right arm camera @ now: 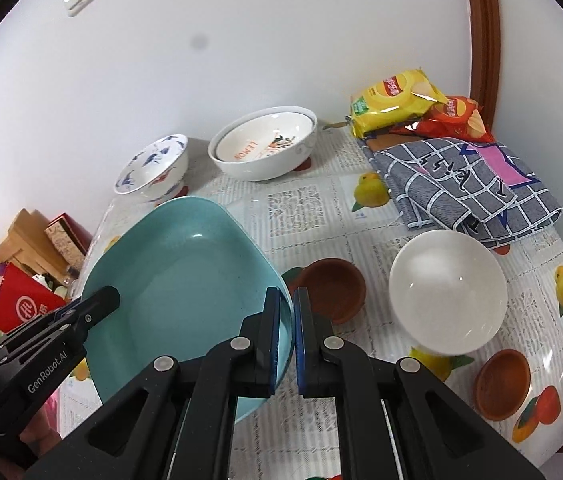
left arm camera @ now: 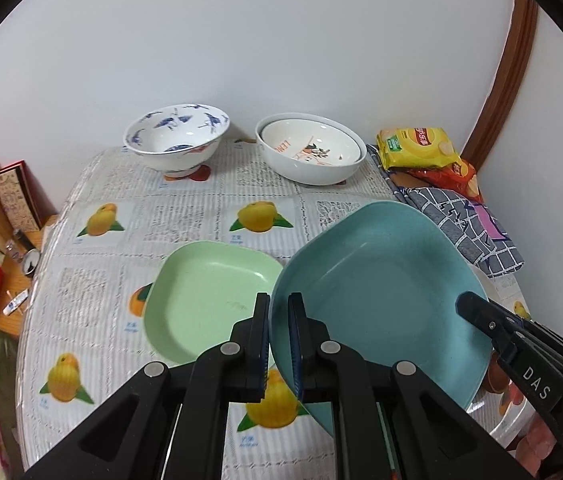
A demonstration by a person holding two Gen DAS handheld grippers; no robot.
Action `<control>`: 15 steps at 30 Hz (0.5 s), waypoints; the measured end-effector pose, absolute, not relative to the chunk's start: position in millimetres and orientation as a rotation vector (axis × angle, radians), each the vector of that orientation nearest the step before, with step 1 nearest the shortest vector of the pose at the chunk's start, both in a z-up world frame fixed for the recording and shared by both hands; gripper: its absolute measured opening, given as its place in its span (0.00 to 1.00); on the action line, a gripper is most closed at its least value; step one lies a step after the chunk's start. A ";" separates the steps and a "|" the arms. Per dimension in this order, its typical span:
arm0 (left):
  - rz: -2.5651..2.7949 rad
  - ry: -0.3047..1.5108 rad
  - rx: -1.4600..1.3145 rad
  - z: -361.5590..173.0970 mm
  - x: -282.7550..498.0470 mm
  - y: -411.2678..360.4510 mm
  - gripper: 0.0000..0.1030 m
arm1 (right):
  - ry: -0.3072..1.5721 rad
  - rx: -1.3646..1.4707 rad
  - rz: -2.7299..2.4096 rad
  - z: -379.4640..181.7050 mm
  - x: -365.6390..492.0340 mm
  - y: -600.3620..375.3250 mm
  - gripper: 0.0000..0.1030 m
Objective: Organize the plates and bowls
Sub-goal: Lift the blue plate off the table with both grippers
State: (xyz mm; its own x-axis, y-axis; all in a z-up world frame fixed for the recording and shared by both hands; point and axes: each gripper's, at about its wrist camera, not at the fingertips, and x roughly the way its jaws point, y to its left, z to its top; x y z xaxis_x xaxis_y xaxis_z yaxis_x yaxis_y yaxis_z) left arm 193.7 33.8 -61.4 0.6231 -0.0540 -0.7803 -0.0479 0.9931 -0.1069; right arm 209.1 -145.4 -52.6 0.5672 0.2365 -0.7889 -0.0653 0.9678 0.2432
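On the left of the counter (left arm camera: 185,200) I see the green plate (left arm camera: 209,296) lying flat. My left tool (left arm camera: 279,300) is closed on the left rim of the blue plate (left arm camera: 381,292), which is lifted and tilted above the counter beside the green one. My right tool (right arm camera: 286,294) is closed on its right rim.

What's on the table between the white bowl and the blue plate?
One small brown dish sits between the white bowl and the raised blue plate, partly behind the right gripper. This shows in the right wrist view.
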 end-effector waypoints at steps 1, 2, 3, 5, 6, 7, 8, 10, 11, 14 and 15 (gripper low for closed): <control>0.004 0.896 -0.121 -59.9 189.6 35.9 0.09 | 0.952 0.194 0.184 -51.0 206.3 -143.1 0.07; 0.011 0.893 -0.122 -58.6 185.6 37.8 0.09 | 0.950 0.192 0.191 -49.5 203.5 -140.6 0.07; 0.017 0.889 -0.125 -57.3 182.6 39.7 0.09 | 0.949 0.191 0.196 -48.5 201.8 -139.3 0.07; 0.030 0.885 -0.128 -54.9 176.1 43.6 0.09 | 0.945 0.186 0.207 -45.4 197.2 -134.7 0.07; 0.036 0.882 -0.131 -53.9 173.2 45.2 0.09 | 0.943 0.183 0.213 -44.1 195.3 -132.6 0.07; 0.041 0.880 -0.135 -53.2 170.6 46.8 0.09 | 0.940 0.178 0.219 -42.3 192.4 -129.8 0.07; 0.045 0.878 -0.140 -52.7 168.4 48.4 0.09 | 0.939 0.173 0.223 -41.2 190.6 -127.9 0.07; 0.051 0.876 -0.148 -51.8 163.3 51.6 0.09 | 0.936 0.167 0.229 -38.7 186.7 -125.1 0.07; 0.053 0.874 -0.151 -51.5 161.8 52.7 0.09 | 0.935 0.165 0.231 -37.7 185.5 -124.1 0.07; 0.058 0.871 -0.160 -50.9 156.0 56.4 0.09 | 0.932 0.153 0.237 -35.1 181.3 -120.2 0.07; 0.060 0.870 -0.163 -50.6 154.5 58.2 0.09 | 0.932 0.148 0.240 -34.1 180.0 -118.5 0.07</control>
